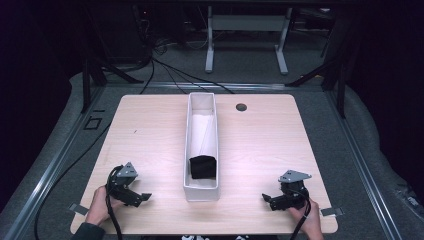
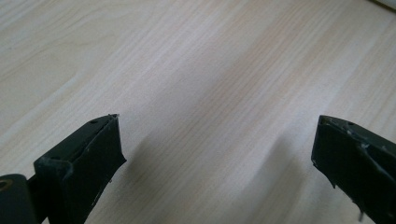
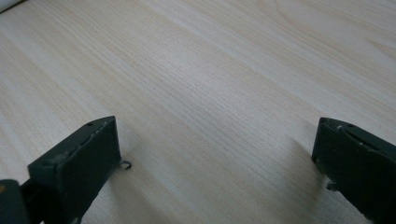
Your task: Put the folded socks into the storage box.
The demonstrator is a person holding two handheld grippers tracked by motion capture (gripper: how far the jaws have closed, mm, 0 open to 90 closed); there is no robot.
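Two tongs: left tongs (image 1: 143, 196) and right tongs (image 1: 266, 199), both spread wide, holding nothing.
Box (image 1: 201, 190): black bundle (image 1: 203, 167) inside.
Risk: a careless inward sweep could shove it along the worktop (image 1: 150, 130).

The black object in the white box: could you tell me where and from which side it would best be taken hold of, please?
Probably from above. The black object sits at the near end of the narrow white box, whose tall walls block its sides. Lower an open claw, either the left claw or the right claw, and pinch its top along the box's length.
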